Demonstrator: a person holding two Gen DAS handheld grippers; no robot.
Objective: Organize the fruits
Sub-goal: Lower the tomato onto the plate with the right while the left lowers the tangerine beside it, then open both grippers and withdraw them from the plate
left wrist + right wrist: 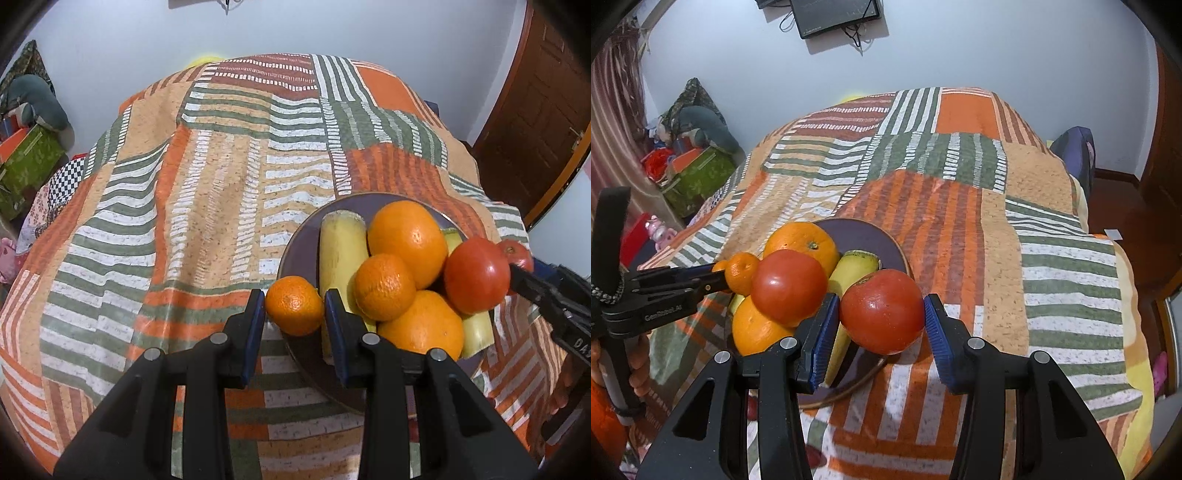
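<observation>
Now L tool (294, 306) grips mandarin (294, 305), R tool (882, 314) tomato (882, 312).

Before me, a bed under a patchwork blanket (960, 206) of orange, green and white stripes. Pale wall (997, 55) behind carries a dark screen (834, 16); wooden door (535, 122) stands right.
</observation>
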